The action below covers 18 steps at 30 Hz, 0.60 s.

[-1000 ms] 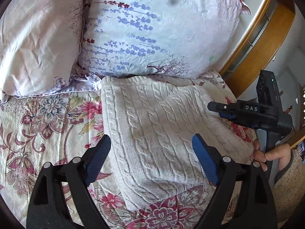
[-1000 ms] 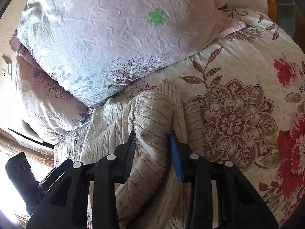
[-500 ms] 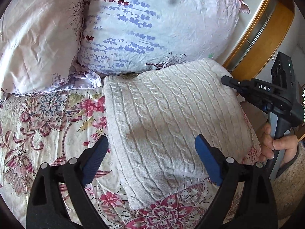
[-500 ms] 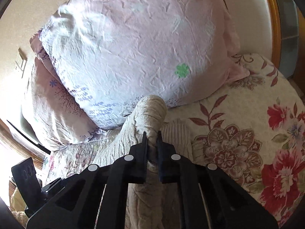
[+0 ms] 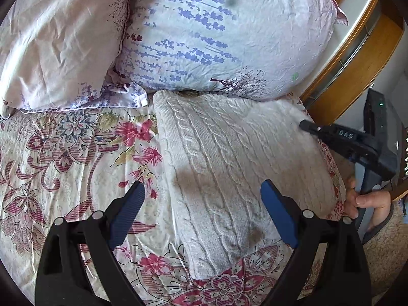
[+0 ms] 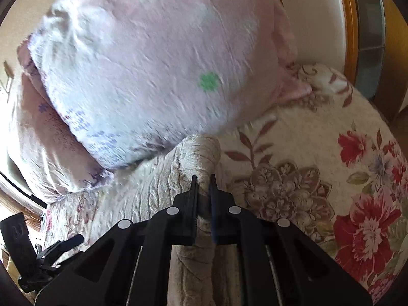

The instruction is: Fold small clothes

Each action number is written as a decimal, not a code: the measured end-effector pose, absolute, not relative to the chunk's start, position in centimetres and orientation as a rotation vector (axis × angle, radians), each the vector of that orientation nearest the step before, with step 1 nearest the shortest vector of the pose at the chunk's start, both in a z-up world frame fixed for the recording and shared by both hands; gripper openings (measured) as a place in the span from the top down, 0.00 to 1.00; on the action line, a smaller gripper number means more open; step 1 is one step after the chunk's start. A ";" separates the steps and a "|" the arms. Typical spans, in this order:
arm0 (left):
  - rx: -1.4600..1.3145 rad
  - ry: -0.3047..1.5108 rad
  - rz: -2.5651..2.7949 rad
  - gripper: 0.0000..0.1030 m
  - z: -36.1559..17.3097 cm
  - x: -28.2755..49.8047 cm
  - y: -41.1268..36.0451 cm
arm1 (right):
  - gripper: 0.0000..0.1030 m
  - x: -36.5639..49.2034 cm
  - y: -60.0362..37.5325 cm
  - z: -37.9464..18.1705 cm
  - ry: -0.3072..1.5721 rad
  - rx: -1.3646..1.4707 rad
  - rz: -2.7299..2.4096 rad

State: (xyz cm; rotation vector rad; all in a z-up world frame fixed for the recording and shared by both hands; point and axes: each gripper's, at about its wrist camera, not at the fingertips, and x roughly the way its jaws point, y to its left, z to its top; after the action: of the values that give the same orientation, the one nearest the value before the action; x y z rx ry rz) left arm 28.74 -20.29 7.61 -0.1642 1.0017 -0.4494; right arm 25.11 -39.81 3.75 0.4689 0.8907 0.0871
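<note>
A cream cable-knit sweater [image 5: 229, 158] lies folded on the floral bedspread [image 5: 63, 158], its far end against the pillows. My left gripper [image 5: 202, 205] hovers open above the sweater's near left part, blue pads wide apart, nothing between them. My right gripper [image 6: 203, 186] is shut on a bunched fold of the sweater [image 6: 199, 153], lifting that edge off the bed. In the left wrist view the right gripper [image 5: 309, 126] reaches in from the right at the sweater's far right corner, with a hand [image 5: 367, 201] on its handle.
Two pillows [image 5: 216, 33] lean at the head of the bed, one lavender-printed, one pale pink [image 5: 51, 40]. A wooden headboard edge [image 5: 357, 58] runs along the right. The bedspread [image 6: 318, 178] spreads to the right of the sweater in the right wrist view.
My right gripper closed on the sweater's edge fold and lifted it, pulling the right side up and over. The left gripper stayed open and nearly still.
</note>
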 end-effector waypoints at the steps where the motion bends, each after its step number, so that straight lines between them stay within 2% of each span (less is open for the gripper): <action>1: -0.162 1.001 -0.450 0.11 7.6 28.7 -20.3 | 0.91 25.0 -39.9 3.1 0.913 0.481 0.080; 3: -0.156 0.999 -0.449 0.11 7.6 28.6 -20.2 | 0.87 24.4 -40.7 3.0 0.904 0.551 0.091; 5: -0.154 0.994 -0.448 0.11 7.6 28.6 -20.1 | 0.74 23.2 -42.1 3.7 0.877 0.616 0.099; 6: -0.155 0.993 -0.447 0.11 7.7 28.5 -20.0 | 0.60 22.4 -42.7 4.2 0.860 0.644 0.102; 7: -0.158 0.993 -0.447 0.11 7.7 28.4 -20.0 | 0.55 21.3 -43.5 4.6 0.838 0.676 0.121; 13: -0.144 0.992 -0.484 0.11 7.8 28.0 -20.3 | 0.55 16.1 -43.4 5.4 0.859 0.691 0.251; 18: -0.107 1.006 -0.512 0.11 7.6 27.7 -21.2 | 0.55 14.3 -41.4 3.6 0.911 0.680 0.259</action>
State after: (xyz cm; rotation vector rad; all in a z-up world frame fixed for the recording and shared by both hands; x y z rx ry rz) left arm 27.65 -21.21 7.57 -0.1071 1.0060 -0.5118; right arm 14.29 -41.43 3.65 0.6799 0.9113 0.2588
